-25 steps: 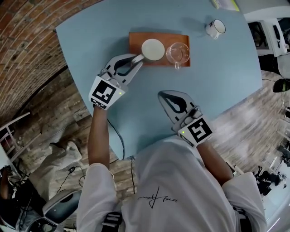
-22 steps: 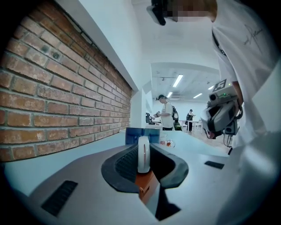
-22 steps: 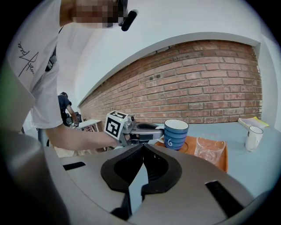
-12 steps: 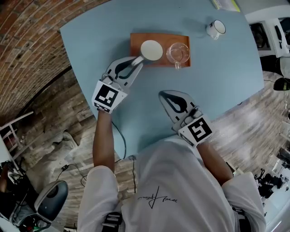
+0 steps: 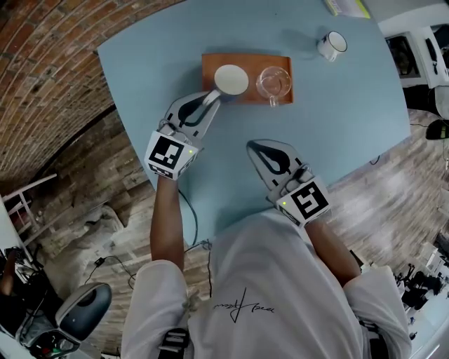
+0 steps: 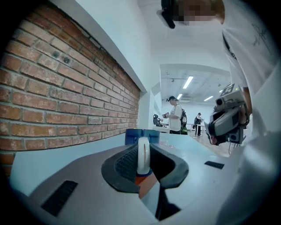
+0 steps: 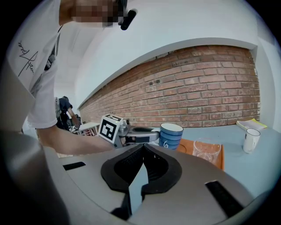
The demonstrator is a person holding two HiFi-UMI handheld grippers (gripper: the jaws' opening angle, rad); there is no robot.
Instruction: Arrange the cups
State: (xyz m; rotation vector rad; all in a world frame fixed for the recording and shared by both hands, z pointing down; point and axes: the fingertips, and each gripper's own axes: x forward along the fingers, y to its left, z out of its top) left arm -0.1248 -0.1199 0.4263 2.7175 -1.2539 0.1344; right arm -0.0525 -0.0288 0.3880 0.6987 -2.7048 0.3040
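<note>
A blue cup [image 5: 231, 79] with a white inside stands at the left half of the orange tray [image 5: 247, 62]; a clear glass cup [image 5: 273, 82] is on the tray's right half. My left gripper [image 5: 214, 97] is shut on the blue cup's white handle [image 6: 143, 153], with the cup's blue wall [image 6: 131, 135] just beyond the tips. The right gripper view shows the same grip on the blue cup [image 7: 170, 135], beside the glass [image 7: 206, 150]. My right gripper [image 5: 251, 146] hovers over the table nearer the person, shut and empty [image 7: 142, 147].
A white enamel mug [image 5: 333, 45] stands alone on the blue table [image 5: 337, 112] to the tray's far right, also in the right gripper view [image 7: 251, 139]. A yellow pad [image 5: 347, 5] lies at the far edge. A brick wall runs along the table's left side.
The left gripper has turned a little while gripping the handle, and the blue cup has shifted slightly toward the tray's left end. The right gripper has stayed put.
</note>
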